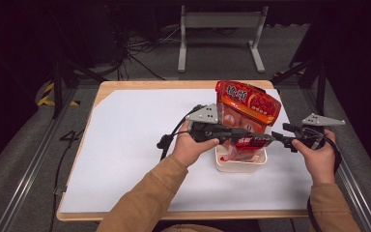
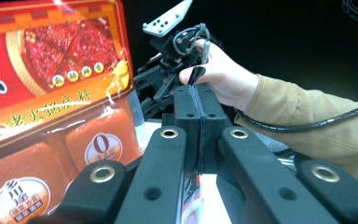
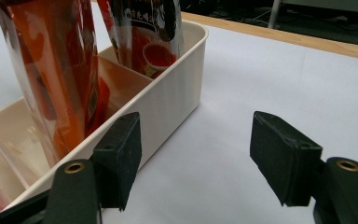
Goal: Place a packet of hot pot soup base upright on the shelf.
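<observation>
Left hand-held gripper (image 1: 265,139) pinches packet (image 1: 249,140) over white bin (image 1: 240,166)

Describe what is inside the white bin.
Red and orange packets stand upright in the white bin, which has dividers. The packets hide its floor beneath them.
</observation>
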A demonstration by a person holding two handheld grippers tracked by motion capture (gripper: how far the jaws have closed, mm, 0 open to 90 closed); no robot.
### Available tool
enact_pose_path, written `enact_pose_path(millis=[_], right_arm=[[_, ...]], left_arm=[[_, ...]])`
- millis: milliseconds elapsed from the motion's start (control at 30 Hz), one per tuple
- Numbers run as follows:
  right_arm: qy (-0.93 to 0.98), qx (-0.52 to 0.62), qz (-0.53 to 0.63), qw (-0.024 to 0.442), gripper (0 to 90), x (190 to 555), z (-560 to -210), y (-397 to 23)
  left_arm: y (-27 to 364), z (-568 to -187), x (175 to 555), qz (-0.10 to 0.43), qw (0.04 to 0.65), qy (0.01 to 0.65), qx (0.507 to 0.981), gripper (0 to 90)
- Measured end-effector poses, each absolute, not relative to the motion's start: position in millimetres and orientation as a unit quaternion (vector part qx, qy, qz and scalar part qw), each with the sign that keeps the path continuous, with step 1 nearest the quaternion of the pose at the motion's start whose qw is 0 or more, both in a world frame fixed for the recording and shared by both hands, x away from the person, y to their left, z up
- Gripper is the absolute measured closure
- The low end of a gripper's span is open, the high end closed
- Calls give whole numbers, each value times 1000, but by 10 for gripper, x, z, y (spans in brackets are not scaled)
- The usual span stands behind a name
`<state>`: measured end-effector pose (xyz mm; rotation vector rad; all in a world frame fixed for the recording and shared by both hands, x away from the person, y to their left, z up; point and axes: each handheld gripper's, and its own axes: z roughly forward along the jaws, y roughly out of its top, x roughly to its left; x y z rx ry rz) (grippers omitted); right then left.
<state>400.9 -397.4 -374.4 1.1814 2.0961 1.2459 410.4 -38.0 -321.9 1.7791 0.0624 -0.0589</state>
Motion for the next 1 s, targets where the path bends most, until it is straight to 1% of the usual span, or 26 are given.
enact_pose_path(millis=[800, 867, 1000], right_arm=[[758, 427, 447, 211, 339, 4023, -3767, -3972], [758, 427, 447, 210, 339, 4024, -3768, -3970], [758, 427, 447, 208, 336, 4025, -3770, -3965]], left_arm=[[-452, -3504, 4188, -41, 616, 47, 786, 886], [-426, -3531, 4206, -41, 614, 54, 786, 869], [-375, -3541, 4231, -41, 620, 72, 780, 746]])
